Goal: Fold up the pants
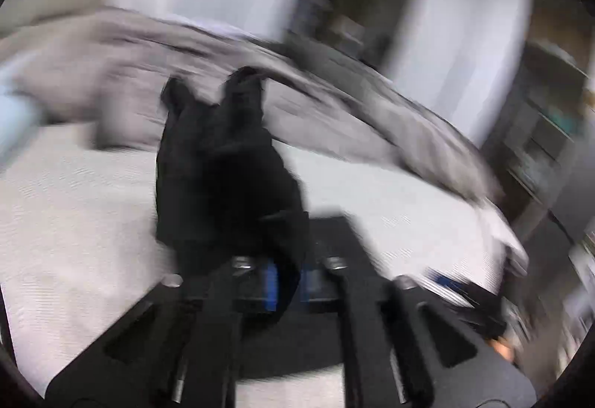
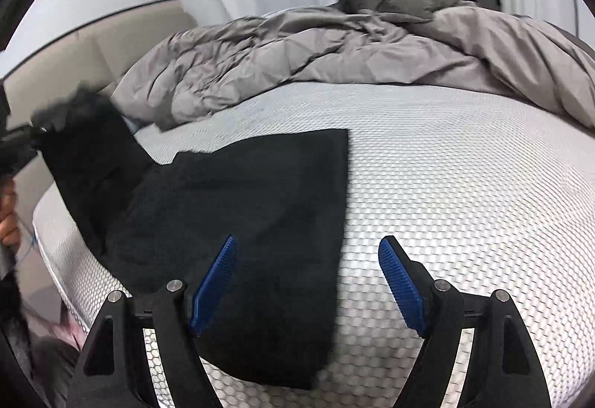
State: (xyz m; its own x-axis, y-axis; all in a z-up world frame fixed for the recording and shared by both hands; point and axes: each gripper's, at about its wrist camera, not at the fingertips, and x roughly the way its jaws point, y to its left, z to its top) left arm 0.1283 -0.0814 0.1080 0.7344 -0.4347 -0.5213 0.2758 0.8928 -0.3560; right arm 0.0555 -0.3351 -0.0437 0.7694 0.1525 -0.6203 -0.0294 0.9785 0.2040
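The left wrist view is smeared throughout by heavy motion blur, and the black pants (image 1: 223,162) are reduced to a detail-free mass. The right wrist view is sharp, evenly and softly lit, with the mattress (image 2: 465,192) brightly rendered. Both are bowed by fisheye distortion and ringed by dark corners.

Blurred; left tool (image 1: 288,281) pinching black pants (image 1: 223,177) over mattress (image 1: 74,203).
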